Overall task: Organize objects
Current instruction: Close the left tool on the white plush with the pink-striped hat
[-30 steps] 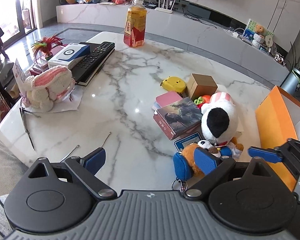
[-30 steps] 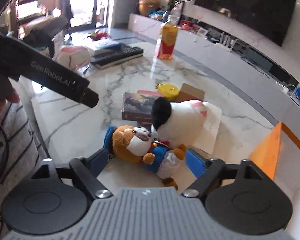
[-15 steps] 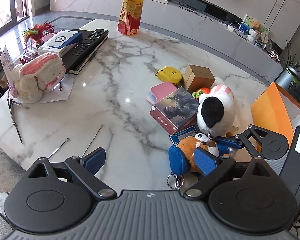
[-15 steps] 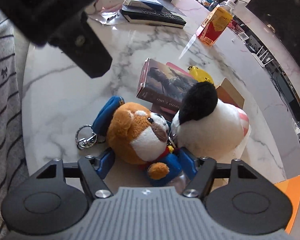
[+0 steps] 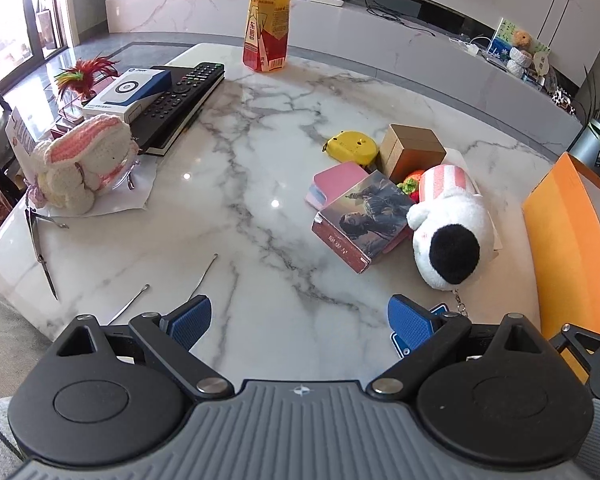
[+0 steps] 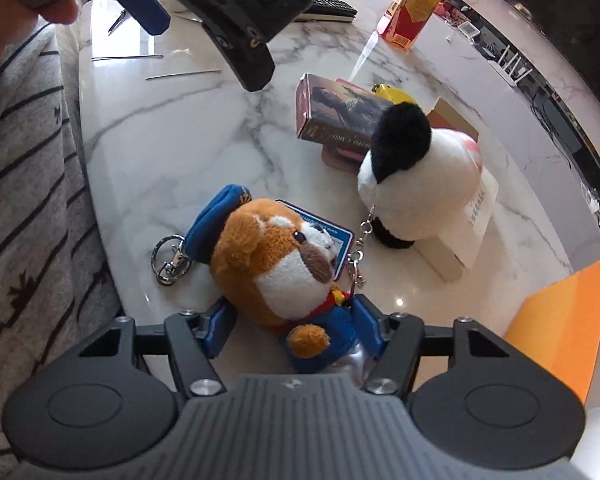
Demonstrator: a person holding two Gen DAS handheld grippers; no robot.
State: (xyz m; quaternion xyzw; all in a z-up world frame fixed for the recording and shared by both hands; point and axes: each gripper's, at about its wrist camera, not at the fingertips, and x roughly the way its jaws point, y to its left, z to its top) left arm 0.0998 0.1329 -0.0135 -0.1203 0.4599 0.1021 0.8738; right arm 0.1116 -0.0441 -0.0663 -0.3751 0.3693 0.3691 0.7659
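Note:
A brown-and-white dog plush [image 6: 276, 264] in a blue cap and coat lies on the marble table [image 6: 172, 152]. My right gripper [image 6: 292, 328] is shut on the plush's blue body. A white plush with a black patch [image 6: 416, 176] lies just beyond it and also shows in the left wrist view [image 5: 452, 236]. A picture box [image 5: 364, 220] and a blue card [image 6: 324, 228] lie beside them. My left gripper [image 5: 300, 320] is open and empty above the table's near edge.
An orange box [image 5: 568, 248] stands at the right. A yellow gadget [image 5: 352, 144], a brown box [image 5: 412, 152], a drink bottle [image 5: 268, 28], a remote [image 5: 180, 96], a crocheted rabbit [image 5: 84, 160] and thin metal tools [image 5: 208, 264] lie on the table.
My right gripper has closed in on the dog plush's body. My left gripper has pulled back and up, so the dog plush has left its view.

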